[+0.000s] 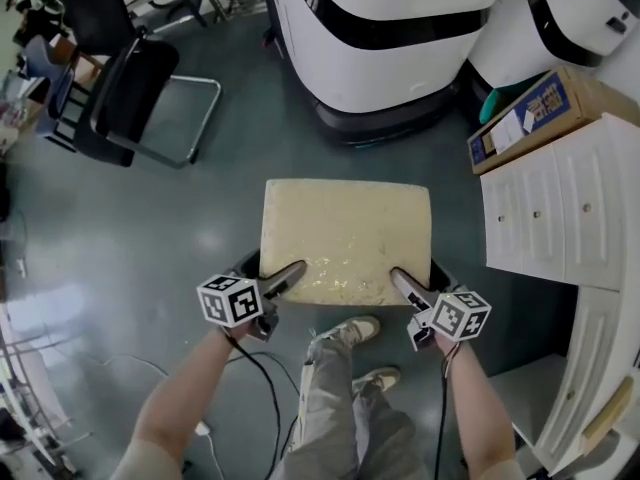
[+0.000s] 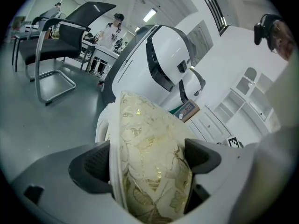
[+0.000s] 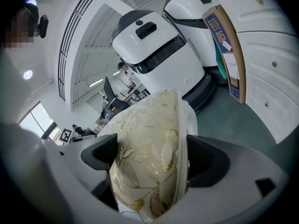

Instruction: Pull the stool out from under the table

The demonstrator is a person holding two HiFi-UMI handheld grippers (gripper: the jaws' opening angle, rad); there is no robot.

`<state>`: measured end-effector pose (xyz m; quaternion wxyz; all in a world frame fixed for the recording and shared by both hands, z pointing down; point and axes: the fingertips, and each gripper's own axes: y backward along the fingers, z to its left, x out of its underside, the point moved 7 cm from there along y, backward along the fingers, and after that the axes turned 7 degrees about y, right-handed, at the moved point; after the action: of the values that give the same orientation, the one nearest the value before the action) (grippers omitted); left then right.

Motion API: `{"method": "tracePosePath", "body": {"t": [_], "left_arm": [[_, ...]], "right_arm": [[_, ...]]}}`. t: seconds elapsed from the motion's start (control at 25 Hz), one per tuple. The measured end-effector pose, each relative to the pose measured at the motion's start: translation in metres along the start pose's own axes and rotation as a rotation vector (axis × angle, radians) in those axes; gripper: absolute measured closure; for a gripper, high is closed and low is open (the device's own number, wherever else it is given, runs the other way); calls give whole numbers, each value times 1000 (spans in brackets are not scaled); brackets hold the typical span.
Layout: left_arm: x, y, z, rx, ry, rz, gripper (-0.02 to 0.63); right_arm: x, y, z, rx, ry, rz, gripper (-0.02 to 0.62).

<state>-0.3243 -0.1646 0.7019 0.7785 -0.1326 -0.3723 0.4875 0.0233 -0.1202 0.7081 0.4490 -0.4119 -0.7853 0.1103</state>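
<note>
Stool clamped at near corners, seat edge btwn jaws of left gripper & right gripper.

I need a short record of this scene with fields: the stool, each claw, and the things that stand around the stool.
stool: cream-cushioned square stool with gold leaf pattern, in the open, no table above it
left claw: shut on the stool's near left edge
right claw: shut on its near right edge
behind: large white machine with black band
right: white cabinet, brown cardboard box on top
far left: black metal-framed chair
</note>
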Motion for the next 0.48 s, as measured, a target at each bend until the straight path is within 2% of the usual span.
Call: {"method": "tracePosePath", "body": {"t": [0.48], "left_arm": [[18,-15,47,-10,56,-57,117]], "right_arm": [[10,-47,-15,-22,49,46,138]]}}
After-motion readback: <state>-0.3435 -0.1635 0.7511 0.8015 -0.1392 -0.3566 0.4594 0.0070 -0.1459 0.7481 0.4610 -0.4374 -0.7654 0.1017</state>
